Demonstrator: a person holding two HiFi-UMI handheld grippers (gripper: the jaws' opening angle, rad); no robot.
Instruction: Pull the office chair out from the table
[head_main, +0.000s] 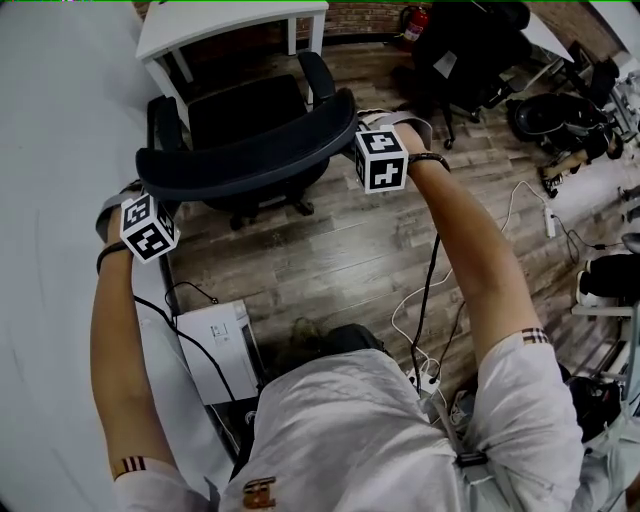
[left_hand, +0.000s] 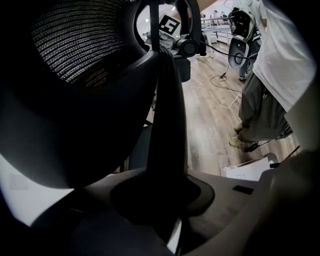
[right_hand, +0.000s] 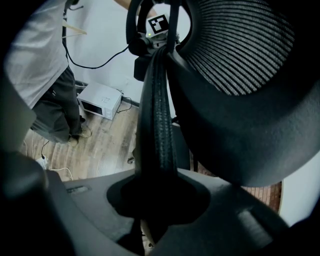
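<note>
The black office chair (head_main: 245, 115) stands on the wooden floor just in front of the white table (head_main: 230, 22), its seat facing the table. Its curved backrest rim (head_main: 250, 165) is nearest me. My left gripper (head_main: 150, 192) is shut on the rim's left end, and my right gripper (head_main: 352, 128) is shut on the right end. In the left gripper view the dark rim (left_hand: 167, 125) runs up out of the closed gripper (left_hand: 160, 200). The right gripper view shows the padded rim (right_hand: 156, 125) pinched in the gripper (right_hand: 155, 200), with the mesh back (right_hand: 240, 45) beside it.
A grey wall (head_main: 50, 150) runs along the left. A white box (head_main: 215, 350) lies on the floor by my feet, with cables (head_main: 430, 300) trailing to the right. Another black chair (head_main: 470, 50) and equipment stand at the far right, near a fire extinguisher (head_main: 415, 22).
</note>
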